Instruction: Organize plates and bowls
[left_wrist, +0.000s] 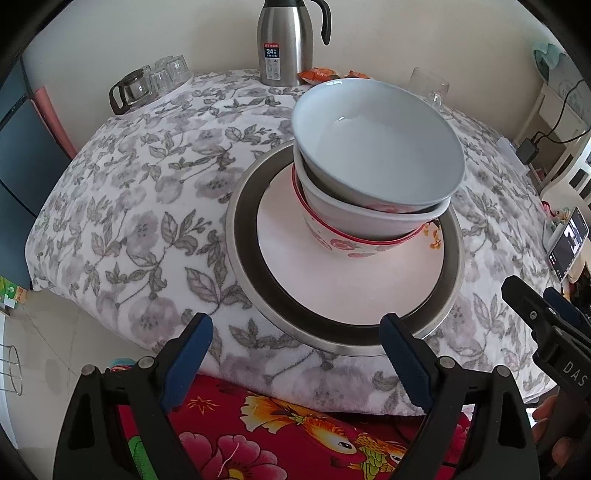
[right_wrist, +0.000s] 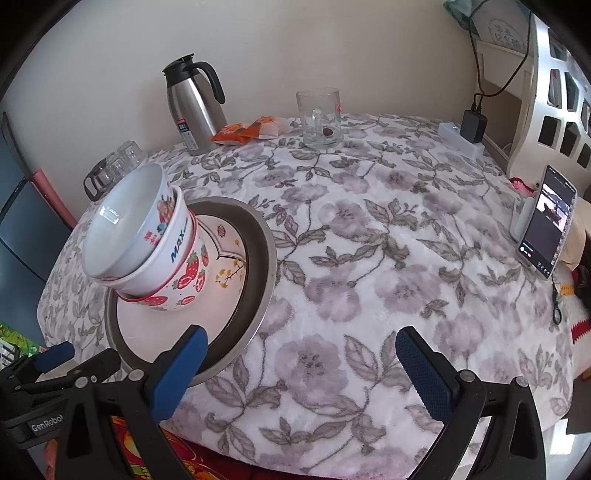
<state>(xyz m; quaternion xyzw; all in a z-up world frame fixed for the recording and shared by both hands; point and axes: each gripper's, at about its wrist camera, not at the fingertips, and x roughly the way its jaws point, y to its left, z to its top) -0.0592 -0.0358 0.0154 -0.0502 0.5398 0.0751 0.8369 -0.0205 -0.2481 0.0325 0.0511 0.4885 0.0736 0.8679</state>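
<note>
We see the stack near the left front of the desk (right_wrist: 369, 236), which is covered by a floral cloth. A steel basin (left_wrist: 243, 236) carries a white plate (left_wrist: 332, 288); on the plate stand three nested bowls, the lowest a strawberry bowl (right_wrist: 184, 284), above it a bowl marked MAX (right_wrist: 173, 243), and on top a plain white bowl (left_wrist: 376, 147). The upper bowls sit tilted, leaning to the left in the right wrist view. We judge the bowls and plate stiff, glazed, slippery and breakable, and the leaning pile prone to slide if jolted. The steel basin is probably light and tough; its rim offers the safest hold, since lifting there would carry the whole stack level. A single bowl would be taken at its rim wall. The left gripper (left_wrist: 295, 354) is spread wide and grasps nothing; its fingers frame the near rim of the basin without touching it. The right gripper (right_wrist: 303, 369) is likewise wide apart and empty, above bare cloth just right of the basin.
</note>
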